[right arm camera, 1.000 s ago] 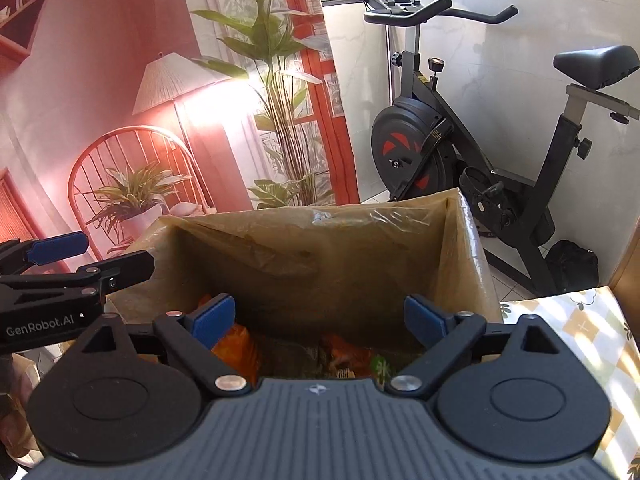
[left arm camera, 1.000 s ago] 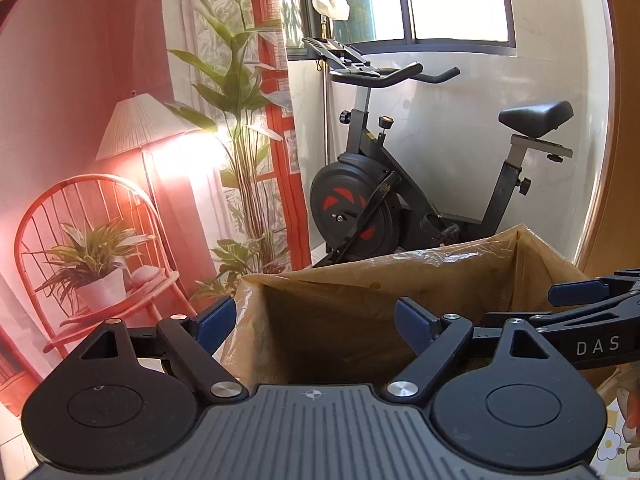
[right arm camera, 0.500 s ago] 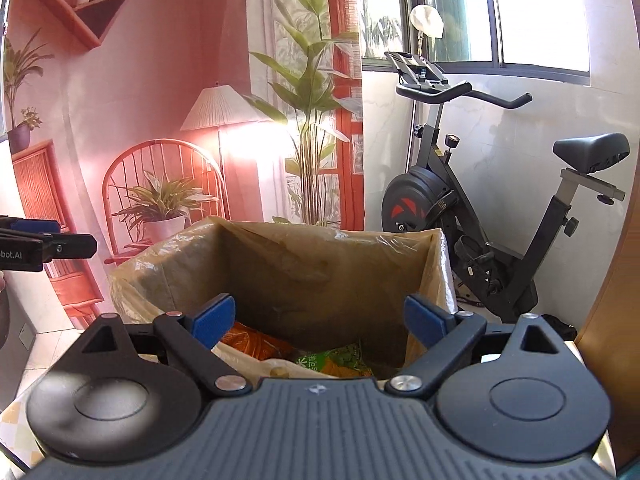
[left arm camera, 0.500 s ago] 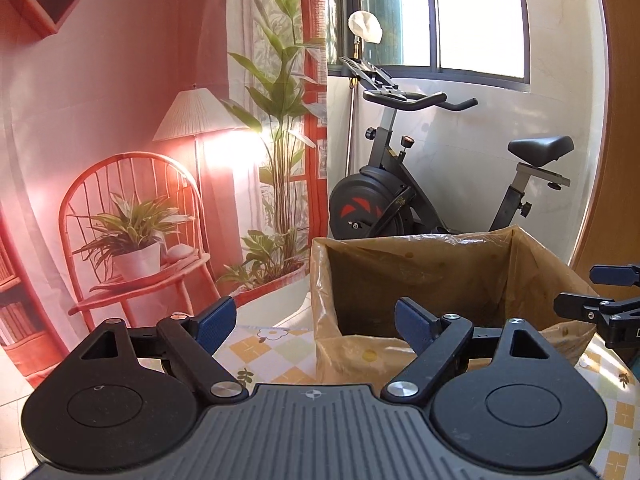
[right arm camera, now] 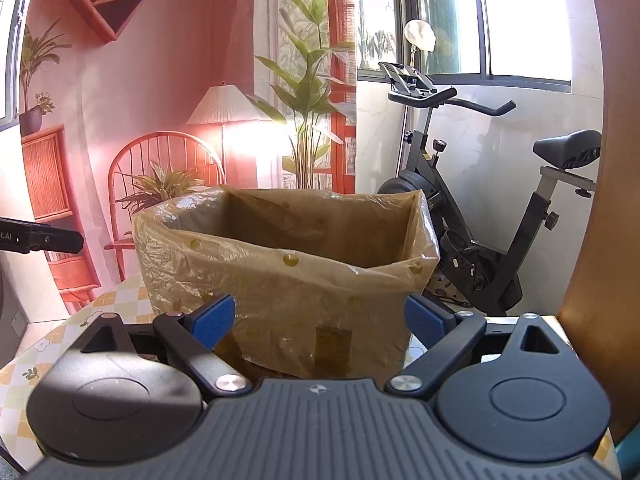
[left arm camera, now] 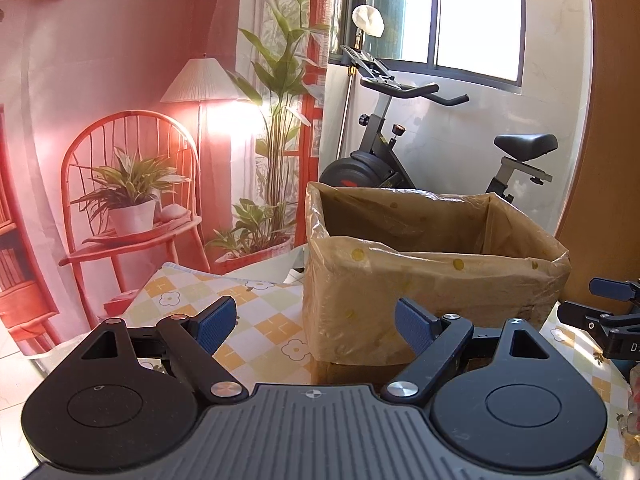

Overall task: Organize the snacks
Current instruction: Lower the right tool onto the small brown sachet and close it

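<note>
On the table (left arm camera: 256, 320), checked cloth with flower print: one box (left arm camera: 420, 280), lined with a brownish plastic bag folded over its rim, standing upright toward the far edge. Both tongs have drawn back from it; a second ago they hung right over the open top, with orange and green snack packets visible inside from the right view, and now the box stands ahead of both and shows only its outer front wall and far inner wall. Contents no longer visible from either view. Left tongs (left arm camera: 316, 324): spread wide, nothing between the blue pads, pointing at the box's left corner. Right tongs (right arm camera: 318, 320): spread wide, empty, centred on the box's front. At the lower right edge of the left view, a clear wrapper with red print (left arm camera: 632, 408), partly cut off, lies on the table beside the right tongs; probably a snack not yet boxed. Judgement: one deposit looks complete; the retreat suggests the next item is being sought.
</note>
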A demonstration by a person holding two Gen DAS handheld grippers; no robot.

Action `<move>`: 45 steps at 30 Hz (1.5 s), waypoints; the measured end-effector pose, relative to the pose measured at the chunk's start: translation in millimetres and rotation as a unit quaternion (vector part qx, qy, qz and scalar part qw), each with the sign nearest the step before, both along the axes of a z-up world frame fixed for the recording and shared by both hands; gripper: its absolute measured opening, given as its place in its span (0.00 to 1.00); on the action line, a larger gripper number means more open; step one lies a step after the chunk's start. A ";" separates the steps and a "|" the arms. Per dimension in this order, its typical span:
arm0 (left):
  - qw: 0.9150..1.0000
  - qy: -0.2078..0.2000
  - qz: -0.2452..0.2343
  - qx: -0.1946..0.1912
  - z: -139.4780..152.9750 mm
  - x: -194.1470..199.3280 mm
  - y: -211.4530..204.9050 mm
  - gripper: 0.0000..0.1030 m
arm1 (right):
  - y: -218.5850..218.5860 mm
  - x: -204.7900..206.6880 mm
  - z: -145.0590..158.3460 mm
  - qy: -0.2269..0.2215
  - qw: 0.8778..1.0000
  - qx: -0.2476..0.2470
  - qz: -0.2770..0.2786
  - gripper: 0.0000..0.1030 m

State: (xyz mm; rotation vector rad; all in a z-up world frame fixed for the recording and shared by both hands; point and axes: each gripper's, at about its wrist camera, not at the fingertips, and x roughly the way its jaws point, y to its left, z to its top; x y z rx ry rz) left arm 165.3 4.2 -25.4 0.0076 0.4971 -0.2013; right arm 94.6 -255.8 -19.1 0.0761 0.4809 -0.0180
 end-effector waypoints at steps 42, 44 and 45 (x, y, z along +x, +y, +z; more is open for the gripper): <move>0.993 0.113 0.025 -0.036 -102.3 -51.8 20.9 0.85 | 60.4 -51.2 -148.7 0.224 0.947 -0.046 0.226 0.43; 0.993 0.111 0.025 -0.036 -101.5 -51.8 21.8 0.85 | 55.2 -54.1 -141.6 0.209 0.957 -0.039 0.199 0.41; 0.993 0.109 0.024 -0.038 -100.8 -51.4 22.5 0.85 | 53.3 -55.4 -138.3 0.200 0.960 -0.035 0.191 0.40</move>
